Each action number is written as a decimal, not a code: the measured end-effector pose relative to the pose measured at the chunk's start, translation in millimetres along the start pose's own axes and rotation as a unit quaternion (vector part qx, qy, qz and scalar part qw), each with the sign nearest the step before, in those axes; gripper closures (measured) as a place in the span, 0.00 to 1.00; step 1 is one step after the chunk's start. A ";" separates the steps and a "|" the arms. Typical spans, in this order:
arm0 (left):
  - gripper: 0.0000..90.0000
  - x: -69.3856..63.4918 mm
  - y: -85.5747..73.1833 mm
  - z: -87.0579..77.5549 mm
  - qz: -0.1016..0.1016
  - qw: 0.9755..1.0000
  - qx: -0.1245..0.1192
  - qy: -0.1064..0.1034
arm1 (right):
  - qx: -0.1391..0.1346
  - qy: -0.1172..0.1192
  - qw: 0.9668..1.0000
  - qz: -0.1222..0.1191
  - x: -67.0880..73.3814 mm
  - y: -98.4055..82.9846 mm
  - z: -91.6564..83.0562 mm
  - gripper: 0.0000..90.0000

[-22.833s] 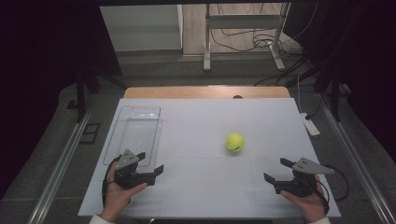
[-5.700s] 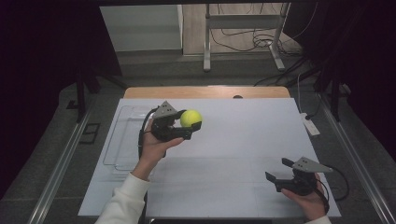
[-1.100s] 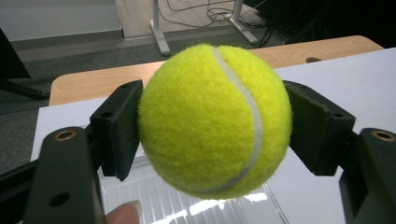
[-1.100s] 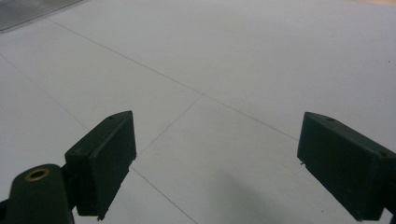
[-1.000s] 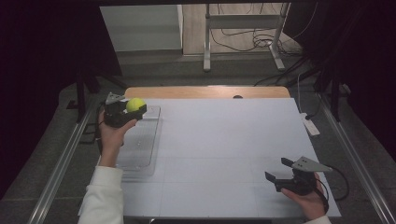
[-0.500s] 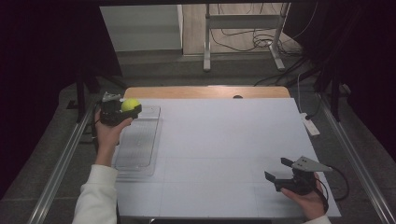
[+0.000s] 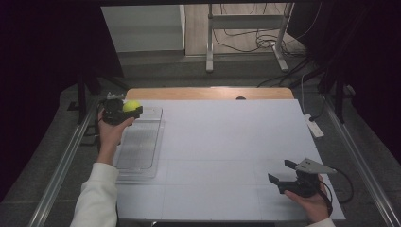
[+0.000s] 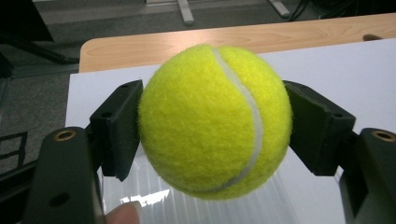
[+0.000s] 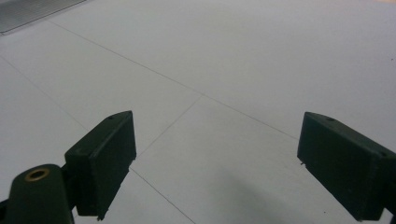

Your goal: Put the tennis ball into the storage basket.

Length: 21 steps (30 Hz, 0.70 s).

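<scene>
While the left gripper (image 7: pixel 124 111) is clamping its fingers on the tennis ball (image 8: pixel 214 121) above the clear tray (image 7: pixel 140 146), hiding the tray floor beneath, the right gripper (image 7: pixel 283 176) is resting open-fingered on the desk (image 7: pixel 227 142).

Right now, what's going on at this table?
A person is working with two hand-held tongs. The left tongs are shut on a yellow tennis ball, held above the far end of a clear plastic tray at the left side of the white table. The right tongs rest open and empty near the front right corner.
</scene>
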State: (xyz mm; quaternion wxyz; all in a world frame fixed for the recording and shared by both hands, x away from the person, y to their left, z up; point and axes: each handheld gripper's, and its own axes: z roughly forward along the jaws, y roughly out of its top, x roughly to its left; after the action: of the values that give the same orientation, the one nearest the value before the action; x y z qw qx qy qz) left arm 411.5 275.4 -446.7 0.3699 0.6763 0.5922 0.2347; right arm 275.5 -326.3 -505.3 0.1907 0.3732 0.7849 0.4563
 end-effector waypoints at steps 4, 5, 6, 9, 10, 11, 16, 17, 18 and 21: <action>0.30 1.5 0.5 4.4 0.003 1.000 0.010 0.005 | 0.000 0.000 1.000 0.000 -0.3 -0.3 0.3 0.13; 0.30 1.7 0.5 5.6 0.003 1.000 0.011 0.006 | 0.001 -0.001 1.000 0.000 -0.3 -0.3 0.2 0.14; 0.30 2.5 0.6 7.0 0.004 1.000 0.015 0.007 | 0.001 -0.001 1.000 0.000 -0.3 -0.2 0.2 0.13; 0.30 3.8 0.5 9.8 0.001 1.000 0.018 0.010 | -0.001 0.000 1.000 0.000 -0.2 -0.2 -0.2 0.13; 0.30 4.6 0.5 10.7 0.003 1.000 0.022 0.012 | -0.001 0.000 1.000 0.000 -0.1 -0.2 -0.2 0.13; 0.30 4.8 0.3 11.4 0.002 1.000 0.022 0.013 | -0.001 0.000 1.000 0.000 0.0 -0.2 -0.3 0.13; 0.30 7.5 -0.1 16.9 0.009 0.999 0.035 0.018 | 0.000 0.000 1.000 -0.001 -0.1 -0.4 0.0 0.13; 0.30 7.6 -0.4 18.1 0.009 0.999 0.036 0.019 | 0.000 0.000 1.000 -0.001 -0.3 -0.4 0.3 0.14; 0.30 7.6 -0.4 18.1 0.009 0.999 0.036 0.019 | 0.001 -0.001 1.000 -0.001 -0.2 -0.4 0.3 0.13; 0.30 8.4 -1.1 21.2 0.016 0.999 0.046 0.024 | 0.001 -0.001 1.000 -0.001 -0.1 -0.4 0.3 0.14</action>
State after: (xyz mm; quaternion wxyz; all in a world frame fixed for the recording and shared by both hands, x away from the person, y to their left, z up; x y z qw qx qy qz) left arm 428.4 278.9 -461.6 0.3204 0.6957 0.6006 0.2296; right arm 275.6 -326.3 -505.9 0.1917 0.3724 0.7857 0.4553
